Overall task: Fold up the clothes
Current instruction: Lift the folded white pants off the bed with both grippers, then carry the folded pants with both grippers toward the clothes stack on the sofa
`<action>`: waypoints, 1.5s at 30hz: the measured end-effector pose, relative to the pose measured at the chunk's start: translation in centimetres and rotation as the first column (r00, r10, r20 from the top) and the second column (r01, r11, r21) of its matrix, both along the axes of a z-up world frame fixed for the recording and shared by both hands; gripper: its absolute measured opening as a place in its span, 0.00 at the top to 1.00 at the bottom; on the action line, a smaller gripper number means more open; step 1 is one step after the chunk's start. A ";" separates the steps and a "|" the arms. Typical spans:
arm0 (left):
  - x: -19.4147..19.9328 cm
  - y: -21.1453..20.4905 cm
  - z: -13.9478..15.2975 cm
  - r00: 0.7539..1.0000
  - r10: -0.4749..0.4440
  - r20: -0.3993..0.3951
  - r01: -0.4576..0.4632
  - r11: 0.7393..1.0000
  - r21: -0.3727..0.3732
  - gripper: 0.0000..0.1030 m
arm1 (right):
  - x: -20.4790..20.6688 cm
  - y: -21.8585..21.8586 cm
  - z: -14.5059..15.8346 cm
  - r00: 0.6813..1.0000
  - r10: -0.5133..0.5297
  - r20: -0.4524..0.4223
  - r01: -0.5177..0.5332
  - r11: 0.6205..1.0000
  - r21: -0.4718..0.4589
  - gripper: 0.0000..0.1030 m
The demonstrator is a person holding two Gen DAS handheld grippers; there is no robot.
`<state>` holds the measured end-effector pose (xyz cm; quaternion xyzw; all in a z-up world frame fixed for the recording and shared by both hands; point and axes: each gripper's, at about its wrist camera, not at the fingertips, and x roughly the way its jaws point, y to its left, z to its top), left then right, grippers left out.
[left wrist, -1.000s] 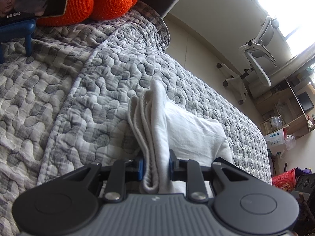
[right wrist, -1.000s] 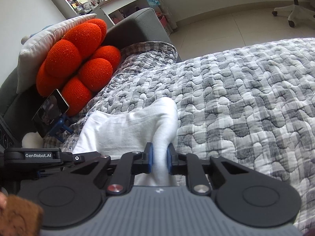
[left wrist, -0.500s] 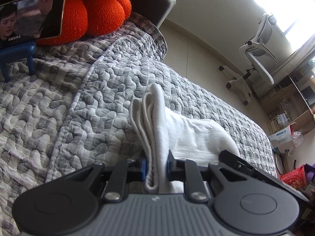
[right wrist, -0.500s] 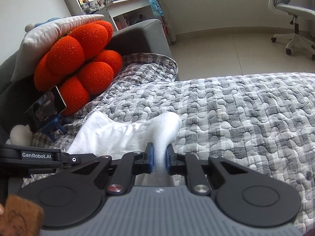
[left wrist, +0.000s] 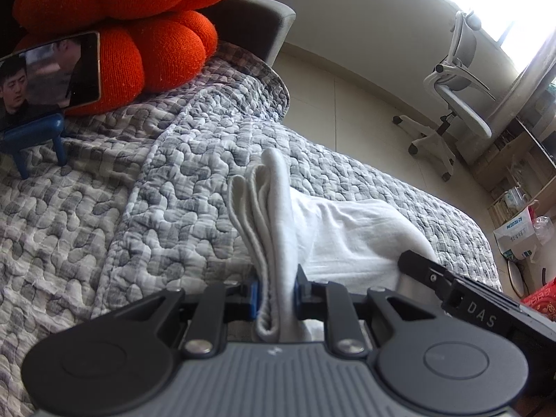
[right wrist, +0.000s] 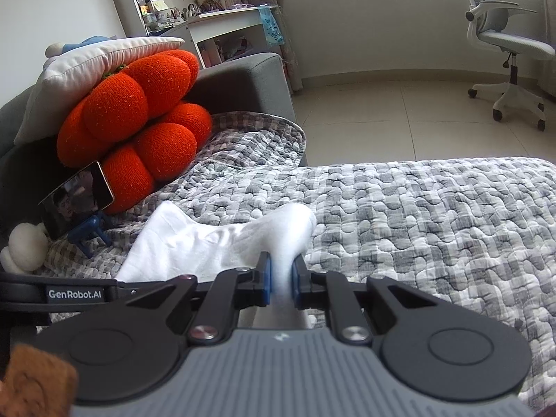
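Note:
A white garment (left wrist: 351,232) is stretched between both grippers above a grey quilted bedspread (left wrist: 104,215). My left gripper (left wrist: 276,293) is shut on one bunched, layered edge of it, with folds sticking up past the pads. In the right wrist view my right gripper (right wrist: 280,279) is shut on another corner of the white garment (right wrist: 194,243), which slopes away to the left toward the other gripper's black body (right wrist: 59,293). The garment hangs slack in the middle, just over the bedspread (right wrist: 434,215).
An orange knitted cushion (right wrist: 139,121) and a white pillow (right wrist: 87,69) lean on the grey headboard (right wrist: 239,80). A phone (right wrist: 76,205) on a blue stand (right wrist: 90,231) sits beside them. A white office chair (right wrist: 504,52) stands on the tiled floor beyond the bed.
Both grippers have risen with the garment still clamped, lifting it off the bedspread. Both views have tilted up, showing more of the cushion and room.

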<state>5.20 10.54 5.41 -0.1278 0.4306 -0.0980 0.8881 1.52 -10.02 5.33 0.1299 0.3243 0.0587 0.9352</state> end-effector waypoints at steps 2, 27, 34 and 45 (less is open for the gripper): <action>-0.2 -0.4 0.3 1.000 0.001 0.011 -0.001 1.000 0.019 0.83 | -0.1 -0.2 0.0 1.000 -0.009 -0.005 0.009 1.000 0.000 0.86; -3.5 -2.3 2.9 0.993 0.018 0.118 -0.039 0.984 0.174 0.83 | -2.2 1.1 2.7 0.999 -0.036 0.032 0.037 0.999 -0.014 0.86; -3.9 -1.3 3.2 0.991 0.032 0.131 -0.053 0.986 0.161 0.83 | -2.1 2.3 3.2 0.999 -0.037 0.036 0.038 0.999 -0.026 0.86; -4.1 2.0 2.9 0.989 0.070 0.131 -0.087 0.988 0.125 0.83 | -1.3 5.8 3.5 0.999 -0.024 0.030 0.026 0.998 -0.065 0.86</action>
